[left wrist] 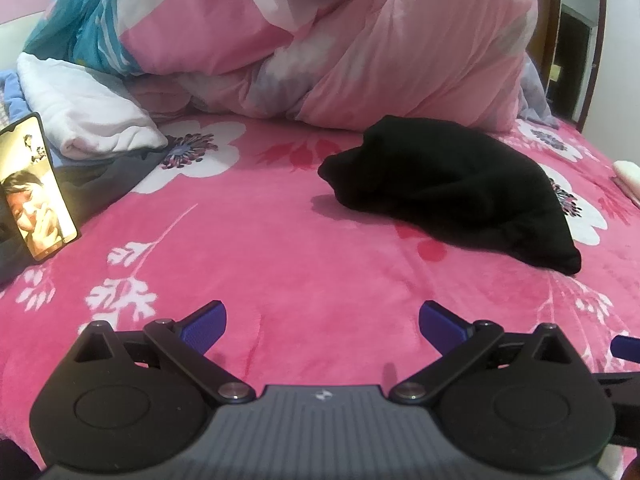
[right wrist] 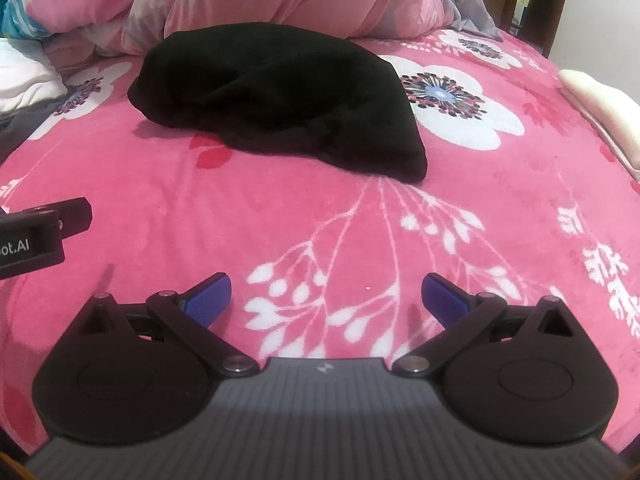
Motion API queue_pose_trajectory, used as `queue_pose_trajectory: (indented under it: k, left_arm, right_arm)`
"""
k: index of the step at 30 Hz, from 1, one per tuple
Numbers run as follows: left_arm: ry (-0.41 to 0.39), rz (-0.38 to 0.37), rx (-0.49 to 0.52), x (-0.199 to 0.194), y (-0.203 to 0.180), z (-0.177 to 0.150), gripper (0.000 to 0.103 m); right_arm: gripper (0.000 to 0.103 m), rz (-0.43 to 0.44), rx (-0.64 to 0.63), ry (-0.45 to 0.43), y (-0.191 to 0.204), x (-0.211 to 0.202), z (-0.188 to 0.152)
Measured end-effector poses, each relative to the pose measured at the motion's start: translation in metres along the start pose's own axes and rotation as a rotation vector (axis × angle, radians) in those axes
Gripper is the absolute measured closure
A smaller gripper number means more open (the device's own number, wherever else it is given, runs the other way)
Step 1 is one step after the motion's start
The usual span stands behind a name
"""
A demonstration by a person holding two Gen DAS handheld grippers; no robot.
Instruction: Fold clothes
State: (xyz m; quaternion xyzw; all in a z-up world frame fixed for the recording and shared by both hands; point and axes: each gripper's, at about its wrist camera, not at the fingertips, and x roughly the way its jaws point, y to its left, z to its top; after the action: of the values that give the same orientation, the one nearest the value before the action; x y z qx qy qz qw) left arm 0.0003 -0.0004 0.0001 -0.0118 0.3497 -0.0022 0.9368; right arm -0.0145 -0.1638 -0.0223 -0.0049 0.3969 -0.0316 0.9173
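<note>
Left wrist view shows the left gripper point(left wrist: 322, 320) low over the pink flowered blanket point(left wrist: 248, 240), its blue pads spread wide with nothing between them. The black garment point(left wrist: 452, 192) lies at about one o'clock from it, well apart, in a soft bundle with its near corner pointing toward the camera. At ten o'clock a phone point(left wrist: 36, 188) leans with its screen lit, and behind it a white cloth point(left wrist: 88, 124) is stacked against the heaped quilt point(left wrist: 360, 48).

From the right wrist the right gripper point(right wrist: 326, 298) is likewise spread and empty, with the black garment at roughly eleven o'clock and a cream cloth point(right wrist: 600, 112) out at two o'clock near the bed's edge.

The bundle is rounded and creased, but its layers are too dark to read — it could be a loosely folded piece just set down, or a crumpled one waiting to be laid flat. Either way, handling it well means pinching a true edge or corner instead of the thick middle, both grippers taking matching points, and keeping the cloth low over the plush blanket so it does not drag or bunch.
</note>
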Motion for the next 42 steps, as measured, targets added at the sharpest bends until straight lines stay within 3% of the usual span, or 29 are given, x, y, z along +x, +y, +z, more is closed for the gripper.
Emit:
queue_pose_trajectory:
  k: [25,32,42]
  left_arm:
    - [-0.005,-0.056,0.030,-0.009,0.028,0.000,0.000]
    - [0.018,-0.060,0.051,0.007,0.021,0.002,0.000]
    - [-0.010,-0.039,0.049,0.009,0.015,0.004,0.000]
  right_arm:
    - [0.001,-0.029,-0.004,0.012,0.008,0.001,0.006]
    - [0.001,-0.039,0.002,0.027,0.004,0.009,0.007]
    - [0.001,-0.042,0.017,0.024,0.000,0.011,0.008]
